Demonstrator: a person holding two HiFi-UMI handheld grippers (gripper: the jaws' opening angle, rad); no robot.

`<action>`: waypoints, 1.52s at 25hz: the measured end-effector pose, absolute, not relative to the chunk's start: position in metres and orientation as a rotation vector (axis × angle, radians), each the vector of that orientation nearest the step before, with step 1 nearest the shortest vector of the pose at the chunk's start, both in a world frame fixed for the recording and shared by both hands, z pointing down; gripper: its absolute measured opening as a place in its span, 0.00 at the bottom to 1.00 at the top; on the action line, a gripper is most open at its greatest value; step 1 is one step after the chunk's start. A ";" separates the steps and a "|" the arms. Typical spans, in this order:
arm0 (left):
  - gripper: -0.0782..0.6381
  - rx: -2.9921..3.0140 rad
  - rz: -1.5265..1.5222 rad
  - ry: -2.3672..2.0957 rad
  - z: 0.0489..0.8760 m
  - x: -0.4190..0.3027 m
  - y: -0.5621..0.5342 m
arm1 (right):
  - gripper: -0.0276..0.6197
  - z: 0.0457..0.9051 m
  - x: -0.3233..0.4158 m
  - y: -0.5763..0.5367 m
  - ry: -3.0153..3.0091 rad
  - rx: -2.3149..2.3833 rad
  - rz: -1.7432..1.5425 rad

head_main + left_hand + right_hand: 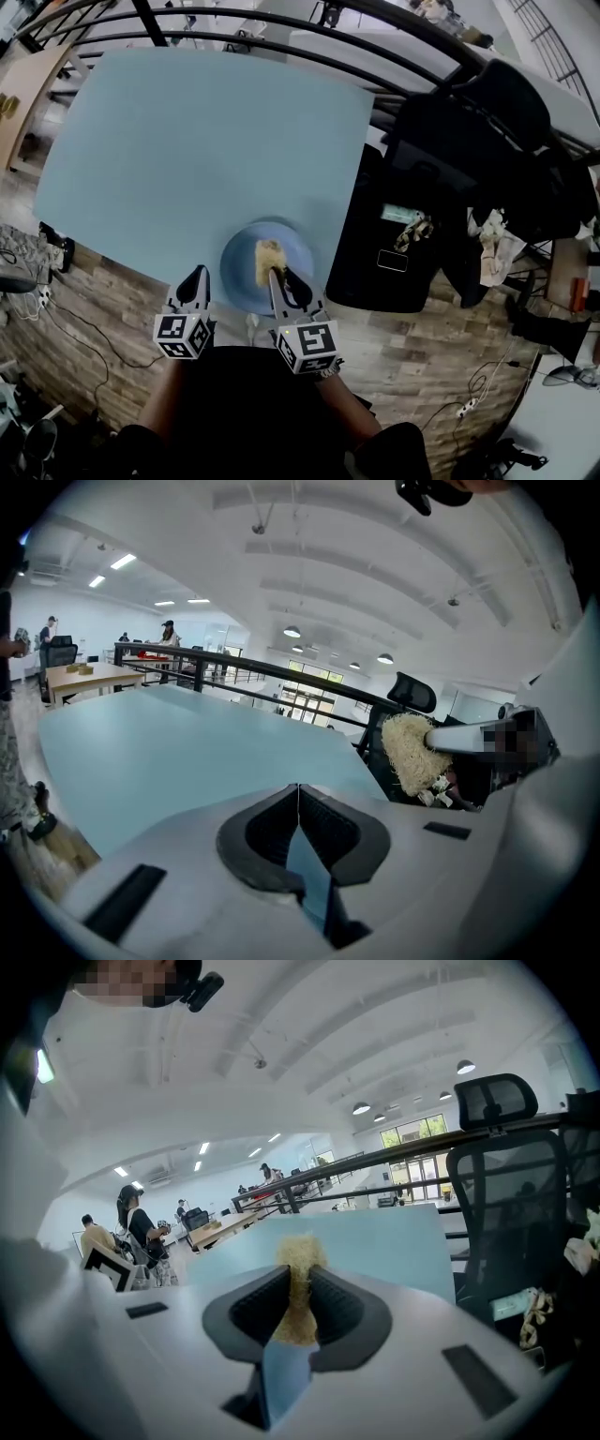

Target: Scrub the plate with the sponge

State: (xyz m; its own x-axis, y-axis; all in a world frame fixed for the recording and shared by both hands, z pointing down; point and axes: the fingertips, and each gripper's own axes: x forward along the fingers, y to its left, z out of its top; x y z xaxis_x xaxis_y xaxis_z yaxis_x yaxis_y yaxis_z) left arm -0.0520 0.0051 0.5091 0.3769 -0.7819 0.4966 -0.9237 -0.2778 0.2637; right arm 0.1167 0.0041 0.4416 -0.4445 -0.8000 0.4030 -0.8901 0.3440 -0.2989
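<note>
Noting geometry for the scrub stroke: pale yellow fibrous sponge sits over the middle of the round blue plate. Plate lies on the light blue tabletop, close to the near edge, straight in front of the operator. Right gripper is clenched on the sponge's near end. Its own view shows yellow fibres pinched between both ribbed pads, w/ a tuft sticking out past the tips. Sponge long axis runs near-to-far, approx in line w/ the right jaws, so the free end reaches fwd across the plate centre. Key relation: plate is directly under and just ahead of the right tips, no sideways offset to close. Whether the fibres actually touch the plate surface: cannot tell, since head view is top-down and neither gripper view shows the contact line. Left gripper has jaws pressed together on nothing, per its own view. It sits just beside the plate's left rim, apart from it, over the table's near edge. Judgement: next move prob. calls for pressing the sponge down and sweeping across the plate. Right gripper does the work. Left is nearer the left rim and is the only one free to steady it. Plate is not held at present, so it may skid on the smooth top under side load.
</note>
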 end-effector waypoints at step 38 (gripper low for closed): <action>0.12 1.713 0.456 -1.244 0.647 -0.028 0.030 | 0.14 0.559 0.070 -0.003 -2.293 1.247 0.846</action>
